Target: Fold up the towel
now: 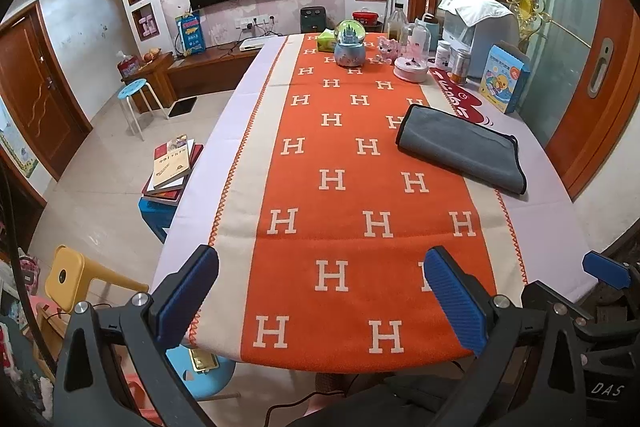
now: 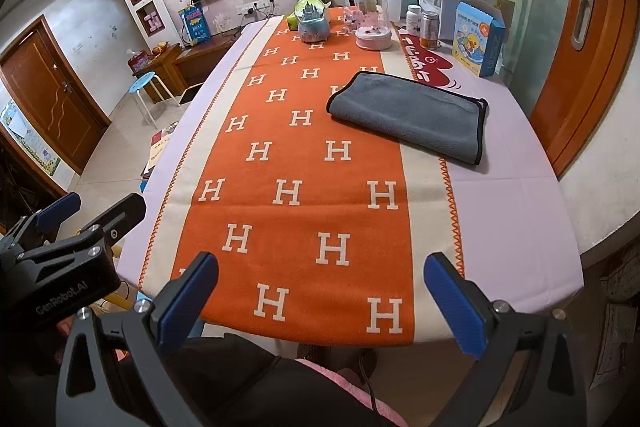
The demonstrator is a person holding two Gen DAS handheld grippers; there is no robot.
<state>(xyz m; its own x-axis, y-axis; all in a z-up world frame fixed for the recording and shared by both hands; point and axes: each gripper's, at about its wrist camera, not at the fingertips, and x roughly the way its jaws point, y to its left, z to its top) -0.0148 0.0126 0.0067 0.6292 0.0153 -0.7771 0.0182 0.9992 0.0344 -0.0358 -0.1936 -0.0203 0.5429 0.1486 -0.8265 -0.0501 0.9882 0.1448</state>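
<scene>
In the left wrist view, the left gripper (image 1: 320,291) is held over the near bench edge, fingers spread and empty — the folded grey towel (image 1: 460,149) lies far right. In the right wrist view, the right gripper (image 2: 322,301) is likewise spread, the towel (image 2: 406,115) well ahead on the bench (image 2: 516,211)

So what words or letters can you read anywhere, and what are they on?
"H", many times: orange table runner
"GenRobot.AI": left gripper
"DAS": right gripper
Duck box, books, red mat: writing too blurred to read.
</scene>
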